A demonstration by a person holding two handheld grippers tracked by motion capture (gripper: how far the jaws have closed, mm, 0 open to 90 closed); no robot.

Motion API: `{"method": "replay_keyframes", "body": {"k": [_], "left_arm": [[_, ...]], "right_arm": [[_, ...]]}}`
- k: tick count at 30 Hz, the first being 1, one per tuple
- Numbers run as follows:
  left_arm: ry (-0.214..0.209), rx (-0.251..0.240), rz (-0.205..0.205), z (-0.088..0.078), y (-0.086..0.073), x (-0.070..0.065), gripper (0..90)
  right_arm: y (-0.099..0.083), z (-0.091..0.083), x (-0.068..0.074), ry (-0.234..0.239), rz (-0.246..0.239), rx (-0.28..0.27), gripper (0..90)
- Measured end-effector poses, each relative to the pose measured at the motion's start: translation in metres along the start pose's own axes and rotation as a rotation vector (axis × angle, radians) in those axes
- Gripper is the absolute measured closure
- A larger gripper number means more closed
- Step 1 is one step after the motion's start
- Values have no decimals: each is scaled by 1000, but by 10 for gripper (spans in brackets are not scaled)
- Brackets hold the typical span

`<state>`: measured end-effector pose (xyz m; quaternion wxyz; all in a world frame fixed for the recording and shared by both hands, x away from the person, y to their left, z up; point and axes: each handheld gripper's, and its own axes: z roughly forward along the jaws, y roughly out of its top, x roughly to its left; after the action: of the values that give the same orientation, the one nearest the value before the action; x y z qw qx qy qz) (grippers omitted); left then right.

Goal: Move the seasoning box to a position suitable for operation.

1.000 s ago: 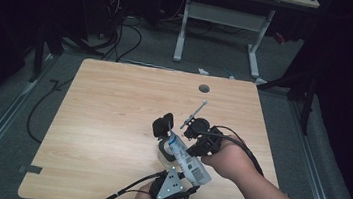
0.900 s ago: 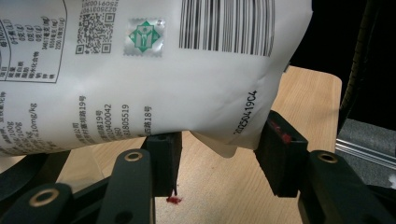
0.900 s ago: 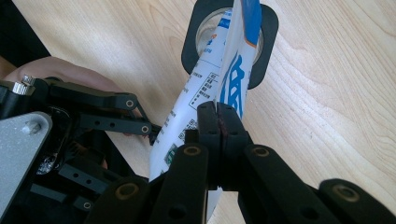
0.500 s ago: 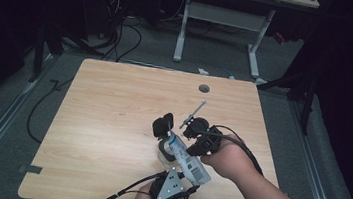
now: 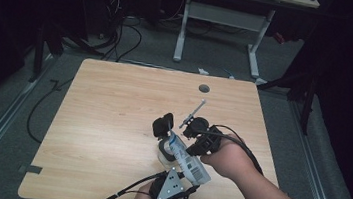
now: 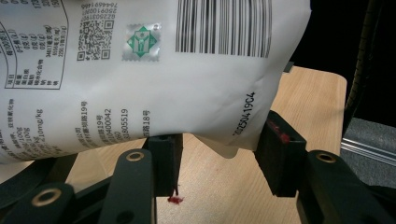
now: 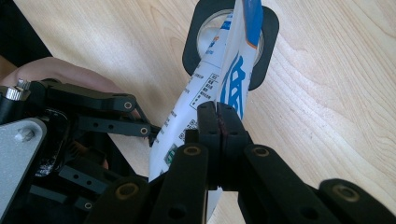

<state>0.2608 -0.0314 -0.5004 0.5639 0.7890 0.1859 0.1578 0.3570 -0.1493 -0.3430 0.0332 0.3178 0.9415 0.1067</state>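
The bench [image 5: 111, 122] is a light wooden top with dark floor on all sides. The work happens near its 5 o'clock corner, close to the near edge. The whole half toward 9 and 12 o'clock is bare wood with much room to move; a small round hole [image 5: 204, 88] sits near the far edge at 12 o'clock. Toward 3 o'clock only a narrow strip of wood remains beside the right hand [image 5: 225, 158].

A white pouch [image 5: 188, 162] with blue print and a barcode hangs tilted above the bench, its upper end leaning toward 11 o'clock over a small round cup [image 7: 231, 39] that stands in a black holder [image 5: 162, 125]. In the right gripper view the tip of the pouch reaches over the mouth of the cup; whether it touches the rim, I cannot tell.

The right gripper [image 7: 218, 122] has its fingers pressed fully together on the pouch, pinching the thin film at its middle. The left gripper [image 6: 217, 158], seen at the near edge at 6 o'clock, has its fingers about half apart, with the lower corner of the pouch between them. The left finger [image 6: 164, 161] meets the pouch from below, and the right finger [image 6: 278, 156] stands at the pouch's edge, so this looks like a loose hold on the bulging bottom.
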Motion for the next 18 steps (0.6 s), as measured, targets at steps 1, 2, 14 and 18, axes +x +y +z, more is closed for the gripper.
{"method": "replay_keyframes", "body": {"k": [1, 2, 14, 18], "left_arm": [[-1, 0, -1, 0, 0, 0, 546], [-1, -1, -1, 0, 0, 0, 545], [-1, -3, 7, 0, 1, 0, 547], [6, -2, 16, 0, 0, -1, 547]], "right_arm": [[0, 0, 0, 1, 3, 0, 900], [0, 0, 0, 5, 1, -2, 900], [-1, -1, -1, 6, 3, 2, 900], [-1, -1, -1, 6, 3, 1, 900]]}}
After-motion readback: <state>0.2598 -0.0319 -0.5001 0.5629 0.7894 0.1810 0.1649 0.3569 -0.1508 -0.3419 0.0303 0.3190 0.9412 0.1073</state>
